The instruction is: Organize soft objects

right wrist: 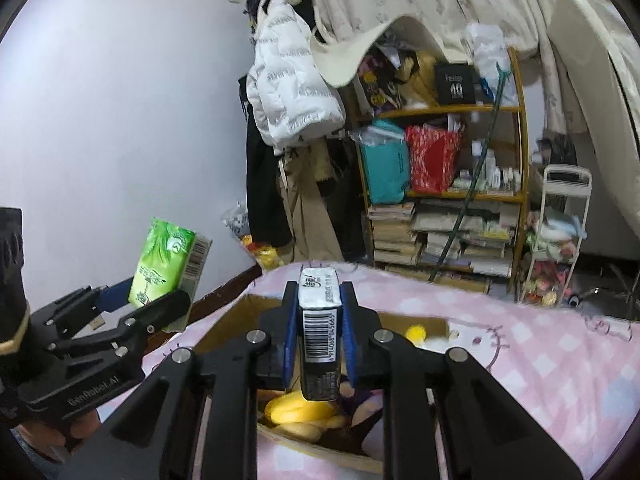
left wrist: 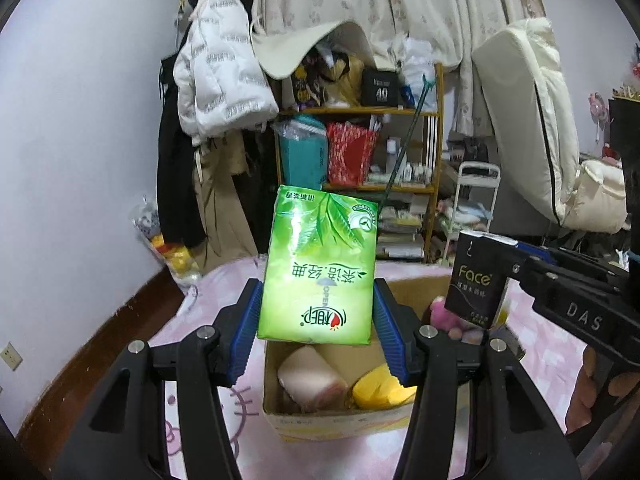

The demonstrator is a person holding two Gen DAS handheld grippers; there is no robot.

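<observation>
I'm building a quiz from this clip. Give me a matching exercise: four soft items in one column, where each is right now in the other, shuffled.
Things:
1. green tissue pack
2. black tissue pack
3. yellow plush
4. white puffer jacket

Places:
A. lying in the cardboard box
B. clamped in the right gripper
C. hanging by the wall
D. clamped in the left gripper

Pairs: 1-D, 2-B, 3-A, 4-C

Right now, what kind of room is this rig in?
Most likely a lived-in bedroom. A bed with a pink cartoon sheet carries the cardboard box, a white jacket hangs by the wall, and a cluttered shelf stands before the curtains.
</observation>
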